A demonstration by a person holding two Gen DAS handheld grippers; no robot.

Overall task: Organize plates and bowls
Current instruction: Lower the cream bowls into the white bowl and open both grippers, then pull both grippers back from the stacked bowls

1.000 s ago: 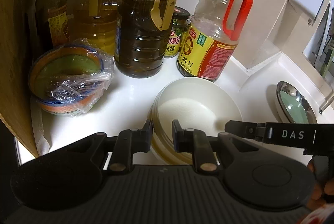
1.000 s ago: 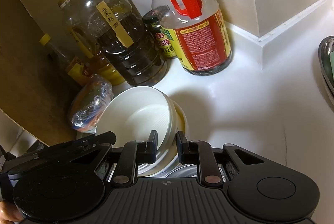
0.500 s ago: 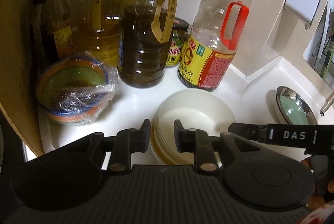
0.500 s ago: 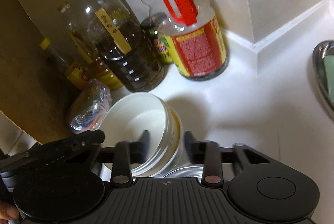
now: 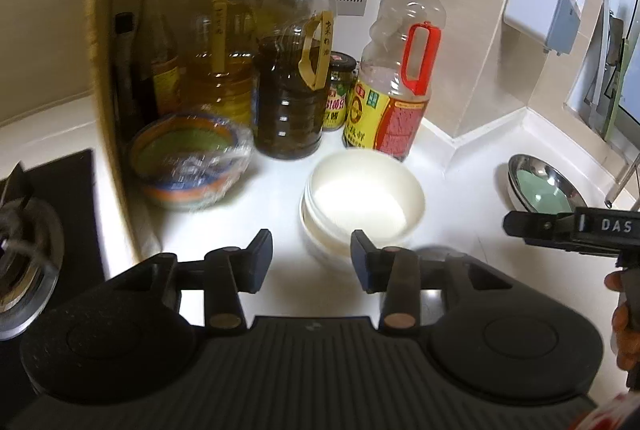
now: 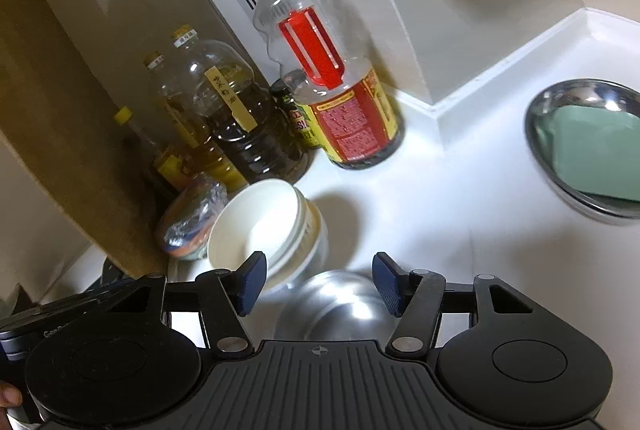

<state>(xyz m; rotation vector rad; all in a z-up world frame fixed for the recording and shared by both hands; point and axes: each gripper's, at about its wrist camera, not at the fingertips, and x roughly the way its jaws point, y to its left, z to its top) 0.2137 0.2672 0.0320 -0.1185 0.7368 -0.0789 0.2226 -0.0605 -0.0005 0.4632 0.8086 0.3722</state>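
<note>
Just beyond the fingertips of the left gripper [image 5: 311, 257], a stack of white bowls [image 5: 362, 203] is seen on the white counter [image 5: 460, 189], touched by neither pad. Its jaws are opening, with nothing held between them. The right gripper [image 6: 318, 284] is likewise opening and empty (an upturned steel bowl [image 6: 334, 304] lies below its fingers), the white stack being ahead and left of its left finger.

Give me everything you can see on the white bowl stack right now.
The white bowl stack is several plain white bowls nested upright, the top one empty and tilted slightly off the lower rims. It looks like glossy ceramic or plastic. It stands on the white counter, just in front of the oil bottles, beside a film-wrapped bowl. Neither gripper touches it.
</note>
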